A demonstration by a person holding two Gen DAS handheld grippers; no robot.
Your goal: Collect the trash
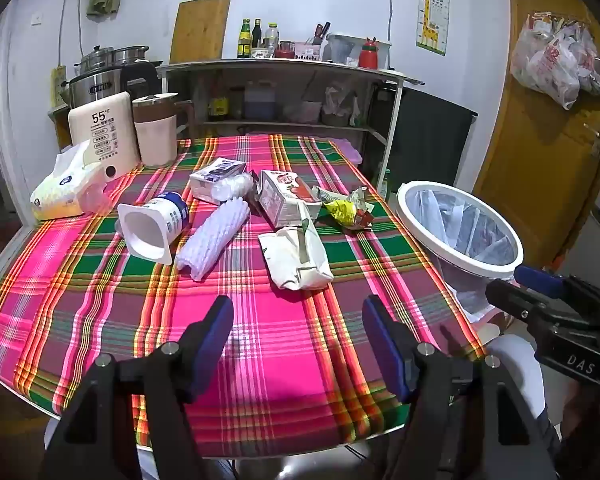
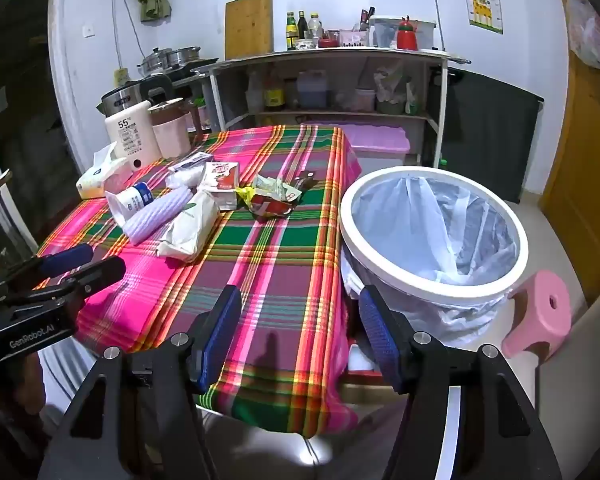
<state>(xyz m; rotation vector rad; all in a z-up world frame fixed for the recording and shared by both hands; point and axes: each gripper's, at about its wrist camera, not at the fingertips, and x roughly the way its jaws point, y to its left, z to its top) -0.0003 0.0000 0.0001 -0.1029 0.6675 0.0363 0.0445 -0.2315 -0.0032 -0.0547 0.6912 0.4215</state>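
Observation:
Trash lies on the plaid tablecloth [image 1: 260, 320]: a white paper bag [image 1: 296, 252], a white foam sleeve [image 1: 214, 236], a tipped yogurt cup [image 1: 152, 228], a strawberry milk carton [image 1: 284, 196], a second carton [image 1: 216, 178] and crumpled wrappers [image 1: 346, 208]. The white bin [image 1: 460, 232] with a clear liner stands right of the table [image 2: 436, 232]. My left gripper [image 1: 298, 312] is open and empty above the near table edge. My right gripper [image 2: 300, 304] is open and empty at the table's near right corner, beside the bin.
A tissue pack [image 1: 64, 188], a white warmer [image 1: 102, 136] and a pink kettle [image 1: 156, 128] stand at the table's back left. A shelf unit [image 1: 284, 92] is behind. A pink stool [image 2: 540, 312] sits right of the bin.

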